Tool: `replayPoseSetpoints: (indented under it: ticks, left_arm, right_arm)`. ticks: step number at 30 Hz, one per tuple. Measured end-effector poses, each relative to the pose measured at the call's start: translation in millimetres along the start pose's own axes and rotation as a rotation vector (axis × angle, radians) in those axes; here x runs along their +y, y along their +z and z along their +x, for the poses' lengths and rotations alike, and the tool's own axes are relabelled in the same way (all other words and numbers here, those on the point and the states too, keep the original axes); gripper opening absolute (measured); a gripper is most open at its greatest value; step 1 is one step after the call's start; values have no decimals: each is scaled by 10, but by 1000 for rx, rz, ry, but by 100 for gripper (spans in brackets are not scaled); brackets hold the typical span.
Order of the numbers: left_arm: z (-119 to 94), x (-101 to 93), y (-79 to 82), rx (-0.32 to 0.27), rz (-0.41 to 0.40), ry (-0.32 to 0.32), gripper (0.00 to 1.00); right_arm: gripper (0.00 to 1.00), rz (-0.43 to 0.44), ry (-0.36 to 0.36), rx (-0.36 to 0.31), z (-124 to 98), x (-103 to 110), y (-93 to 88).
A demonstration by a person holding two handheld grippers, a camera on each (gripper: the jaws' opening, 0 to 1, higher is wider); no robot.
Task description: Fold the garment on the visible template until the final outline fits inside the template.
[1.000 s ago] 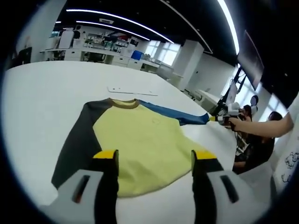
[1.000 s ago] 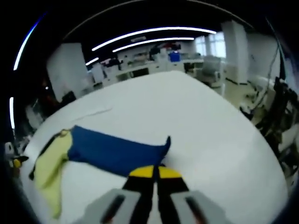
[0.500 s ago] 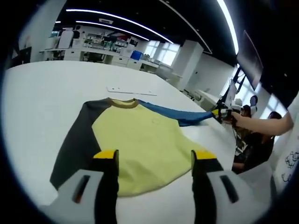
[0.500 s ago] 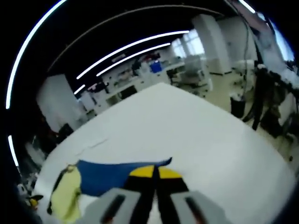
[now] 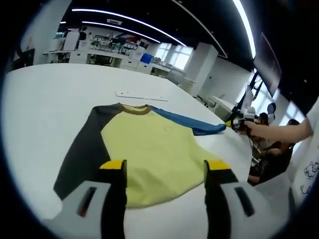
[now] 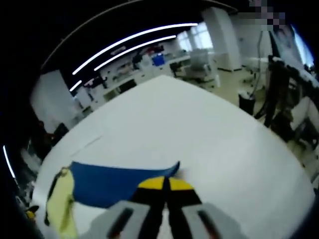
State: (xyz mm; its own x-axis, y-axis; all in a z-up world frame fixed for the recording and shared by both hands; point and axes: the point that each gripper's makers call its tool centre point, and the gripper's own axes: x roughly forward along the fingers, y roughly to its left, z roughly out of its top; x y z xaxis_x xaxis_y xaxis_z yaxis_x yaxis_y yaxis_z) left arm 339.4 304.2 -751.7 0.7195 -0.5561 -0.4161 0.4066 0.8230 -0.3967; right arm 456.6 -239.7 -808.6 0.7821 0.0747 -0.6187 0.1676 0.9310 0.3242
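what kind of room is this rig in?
Likely an open-plan lab or workshop, not a home. Long white ceiling light strips, rows of cluttered white workbenches at the back, and a big white table carrying the yellow, grey and blue long-sleeved shirt.

The room is a large open office with a dark ceiling (image 5: 149, 15), where long thin curved white light strips (image 5: 124, 21) run across. Far behind the wide white table (image 5: 45, 99) stand white desks and shelves with equipment (image 5: 94, 50). A thick white square column (image 5: 204, 67) rises near bright windows (image 5: 177, 56). In the right gripper view, the pale floor (image 6: 234, 84) lies beyond the table edge, beside dark stands with cables (image 6: 281, 94).
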Motion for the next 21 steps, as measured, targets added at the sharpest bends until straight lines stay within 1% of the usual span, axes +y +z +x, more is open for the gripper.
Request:
replayPoseSetpoints:
  ticks: [3, 4, 6, 7, 8, 9, 13, 14, 16, 18, 19, 20, 21]
  left_arm:
    - [2, 7, -3, 1, 1, 0, 59]
    - [3, 6, -10, 2, 1, 0, 59]
    - [-1, -2, -15, 2, -3, -1, 59]
    - [-3, -4, -19, 3, -3, -1, 59]
    - [-2, -3, -21, 3, -3, -1, 59]
    - [-2, -4, -27, 4, -4, -1, 59]
    - [-4, -6, -29, 5, -5, -3, 59]
    - [-3, -5, -30, 5, -4, -3, 59]
    - [-3, -1, -32, 5, -3, -2, 59]
    - [-5, 10, -35, 6, -2, 2, 59]
    - [-9, 15, -35, 5, -4, 4, 59]
    - [-11, 14, -34, 3, -6, 5, 59]
    - [-13, 14, -33, 2, -8, 5, 59]
  right_arm:
    - [0, -13, 1, 15, 49, -20, -47]
    - [1, -24, 6, 21, 54, -19, -77]
    - [14, -35, 11, 37, 41, -6, -142]
    - [19, -44, 4, 45, 41, -12, -175]
    - [22, -59, -5, 52, 35, -31, -207]
    - [22, -73, -8, 62, 40, -57, -230]
    - [21, -55, -10, 91, 6, -60, -359]
    - [19, -56, -19, 103, -3, -78, -394]
    - [13, -71, -25, 98, 52, -139, -394]
    - [3, -103, -27, 125, 51, -150, -442]
    - [0, -124, -22, 143, 47, -129, -485]
    - [0, -121, -22, 130, 52, -126, -468]
    - [0, -118, -27, 133, 53, -144, -461]
